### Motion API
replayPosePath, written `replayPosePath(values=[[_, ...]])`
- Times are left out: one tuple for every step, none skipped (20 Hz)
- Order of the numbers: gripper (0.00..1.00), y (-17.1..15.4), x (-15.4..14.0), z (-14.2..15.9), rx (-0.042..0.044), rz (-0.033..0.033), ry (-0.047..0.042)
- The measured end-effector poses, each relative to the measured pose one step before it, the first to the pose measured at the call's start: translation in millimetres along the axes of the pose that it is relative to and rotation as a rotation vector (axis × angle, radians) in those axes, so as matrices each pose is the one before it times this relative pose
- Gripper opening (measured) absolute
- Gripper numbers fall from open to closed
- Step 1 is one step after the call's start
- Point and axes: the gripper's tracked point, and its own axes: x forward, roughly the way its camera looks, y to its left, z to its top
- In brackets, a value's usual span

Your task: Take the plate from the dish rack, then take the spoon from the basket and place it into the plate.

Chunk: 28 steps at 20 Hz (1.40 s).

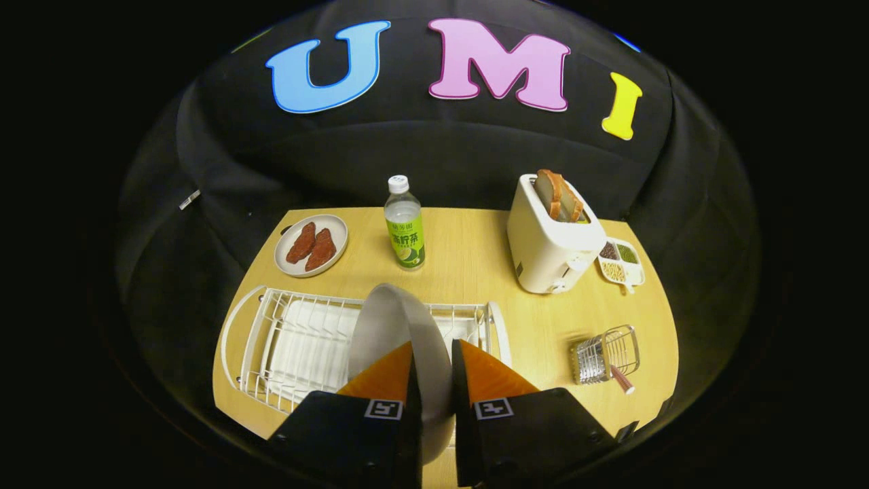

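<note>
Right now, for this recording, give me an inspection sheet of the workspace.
Surface: wooden table, no spills seen.
Job's things: grey plate held on edge over the dish rack; spoon handle sticks out of the wire basket.
Clutter: bottle, toaster with bread, dish of meat, divided snack tray.
Grippers: hand-held gripper fingers on either side of the plate's rim, clamping it.
Cables: nothing seen.
Surroundings: black cloth wall.

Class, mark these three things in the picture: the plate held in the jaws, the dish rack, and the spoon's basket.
plate [397,326], gripper view, on its grey face above the jaws
dish rack [305,339], gripper view, on its white wire bed
basket [604,353], gripper view, on its wire side
</note>
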Motion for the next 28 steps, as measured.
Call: replayPosePath(values=[[0.23, -4.57, -0.12, -0.45, -0.01393, -0.00912, -0.00387], [0.23, -1.02, -1.22, 1.65, -0.01147, 0.00165, -0.01533], [0.23, 1.17, -2.71, -0.08, -0.00716, 0.01059, -0.01419], [0.23, 0.69, -3.03, 0.56, -0.00054, 0.01751, -0.00716], [0.23, 1.19, -4.80, 0.64, 0.00740, 0.02375, -0.00646], [0.23, 0.93, -4.67, 1.80, 0.01368, 0.02382, -0.00557], [0.23, -1.02, -6.31, 1.31, 0.01705, 0.02293, -0.00751], [0.23, -1.27, -7.17, 1.70, 0.01545, 0.02256, -0.00997], [0.23, -1.66, -7.66, 0.69, 0.01337, 0.02207, -0.00962], [0.23, -2.75, -8.51, -0.70, 0.00879, 0.02131, -0.00575], [0.23, -4.42, -9.23, -2.84, 0.00861, 0.01876, -0.00341], [0.23, -5.07, -9.48, -2.86, 0.00800, 0.01731, -0.00527], [0.23, -5.29, -10.57, -3.06, 0.00958, 0.01695, -0.00786], [0.23, -6.08, -10.41, -3.33, 0.01202, 0.01676, -0.00538], [0.23, -7.96, -11.86, -6.30, 0.01560, 0.01300, -0.00020], [0.23, -9.83, -11.05, -5.88, 0.02019, 0.00641, 0.00141], [0.23, -10.54, -11.06, -5.87, 0.02250, 0.00593, -0.00113], [0.23, -10.15, -10.68, -5.86, 0.02156, 0.00880, -0.00125], [0.23, -10.14, -11.39, -7.25, 0.01784, 0.00834, 0.00194], [0.23, -11.09, -10.07, -7.29, 0.01573, 0.00337, 0.00418], [0.23, -11.18, -9.84, -9.07, 0.01630, -0.00053, 0.00365], [0.23, -11.26, -7.90, -8.60, 0.01726, -0.00135, 0.00507], [0.23, -10.68, -6.85, -9.79, 0.01490, 0.00047, 0.00748], [0.23, -12.58, -5.16, -9.47, 0.01446, -0.00237, 0.00935], [0.23, -13.23, -3.18, -9.30, 0.01621, -0.00620, 0.00978], [0.23, -13.33, -1.78, -9.15, 0.01796, -0.00569, 0.01181], [0.23, -10.56, -1.96, -10.34, 0.01541, 0.00005, 0.01471], [0.23, -11.23, 0.58, -9.28, 0.01479, 0.00136, 0.01602]])
